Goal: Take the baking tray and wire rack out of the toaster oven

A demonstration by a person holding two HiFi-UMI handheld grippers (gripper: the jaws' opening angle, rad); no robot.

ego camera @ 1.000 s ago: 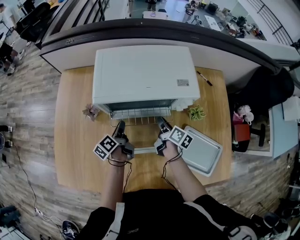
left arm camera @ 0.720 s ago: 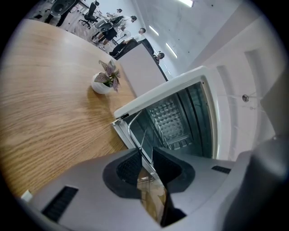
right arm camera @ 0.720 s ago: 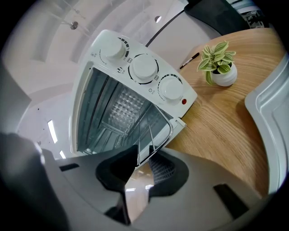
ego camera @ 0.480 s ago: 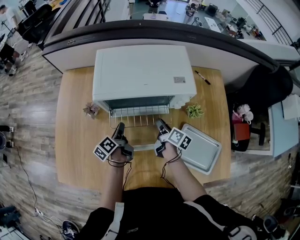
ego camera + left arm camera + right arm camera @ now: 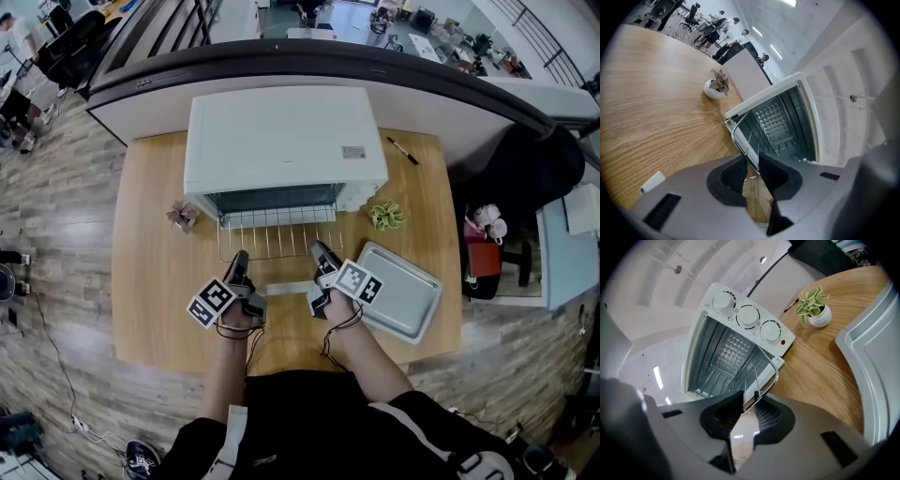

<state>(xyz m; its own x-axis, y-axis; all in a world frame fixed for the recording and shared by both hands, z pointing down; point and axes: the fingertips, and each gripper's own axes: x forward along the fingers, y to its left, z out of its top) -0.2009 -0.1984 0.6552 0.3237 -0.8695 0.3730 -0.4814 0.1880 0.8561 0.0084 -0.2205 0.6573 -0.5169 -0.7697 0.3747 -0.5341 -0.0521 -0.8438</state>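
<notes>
The wire rack [image 5: 277,236] sticks out of the open white toaster oven [image 5: 281,145], more than halfway over the dropped door. My left gripper [image 5: 240,260] is shut on the rack's front rail [image 5: 749,153] near its left corner. My right gripper [image 5: 322,253] is shut on the same rail [image 5: 751,401] near its right corner. The oven cavity [image 5: 780,126] behind the rack looks dark and bare; it also shows as the cavity [image 5: 723,357] in the right gripper view. The baking tray [image 5: 401,294] lies flat on the table to the right of my right hand.
A small pink plant [image 5: 181,215] stands left of the oven and a green potted plant [image 5: 386,217] to its right. A pen [image 5: 401,151] lies at the table's back right. The oven's three knobs [image 5: 747,317] face me. A counter [image 5: 309,66] runs behind the table.
Both grippers have drawn back toward me with the rack's front rail in them. The rack has slid further out of the oven.
</notes>
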